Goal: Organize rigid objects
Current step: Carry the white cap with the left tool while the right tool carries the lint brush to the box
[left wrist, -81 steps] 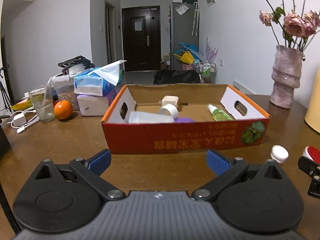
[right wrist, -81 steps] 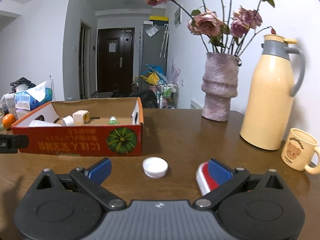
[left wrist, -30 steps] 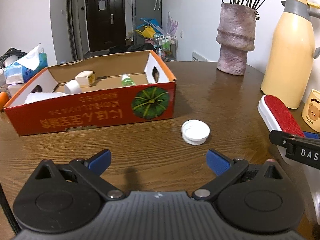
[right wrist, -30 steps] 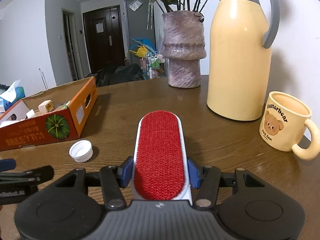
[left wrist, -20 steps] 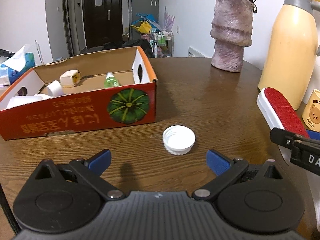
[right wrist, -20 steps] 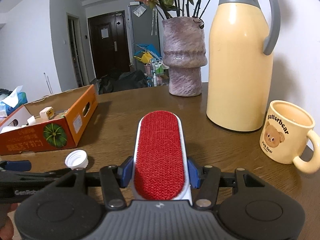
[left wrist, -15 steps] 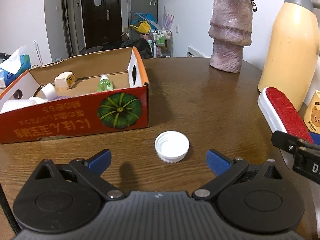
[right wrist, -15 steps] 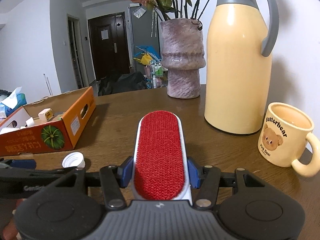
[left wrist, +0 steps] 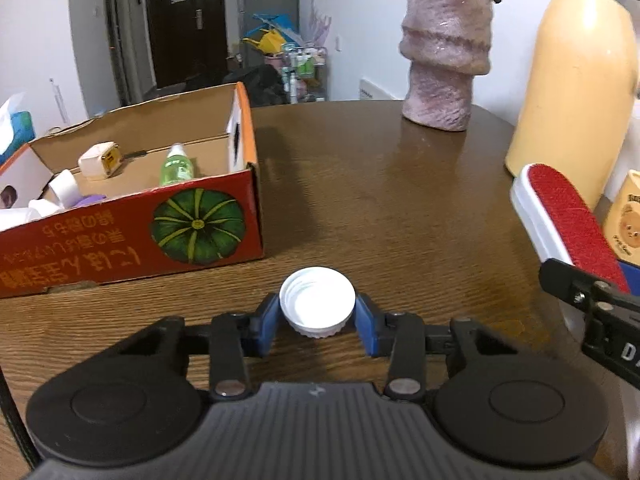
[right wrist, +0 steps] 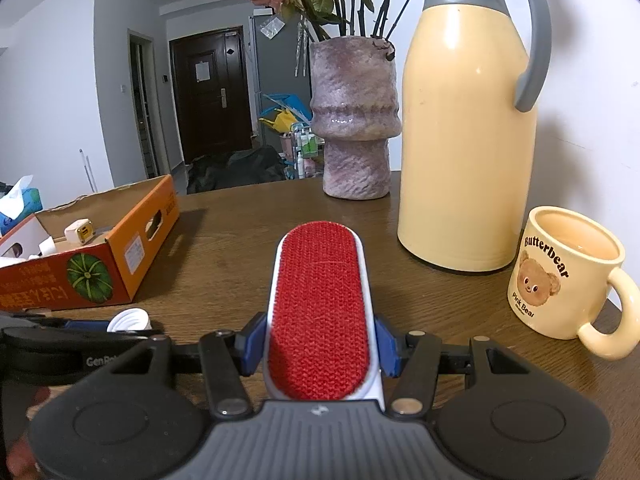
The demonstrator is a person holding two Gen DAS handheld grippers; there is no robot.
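Note:
My left gripper (left wrist: 317, 320) is shut on a white bottle cap (left wrist: 317, 305) that sits on the wooden table, just in front of the red and orange cardboard box (left wrist: 132, 232). The cap also shows in the right wrist view (right wrist: 130, 320), partly hidden behind the left gripper. My right gripper (right wrist: 319, 340) is shut on a red lint brush with a white body (right wrist: 319, 304), held above the table to the right of the cap. The brush shows in the left wrist view (left wrist: 568, 216). The box (right wrist: 96, 256) holds a green bottle (left wrist: 176, 164), a tape measure (left wrist: 97, 155) and other small items.
A pink stone vase (right wrist: 354, 120) with dried roses stands at the back. A tall cream thermos (right wrist: 464, 120) and a cream bear mug (right wrist: 560, 276) stand at the right. A tissue pack (right wrist: 18, 200) lies behind the box at far left.
My left gripper moved right from the box to the cap and shut on it. My right gripper took hold of the lint brush earlier and has held it steady since.

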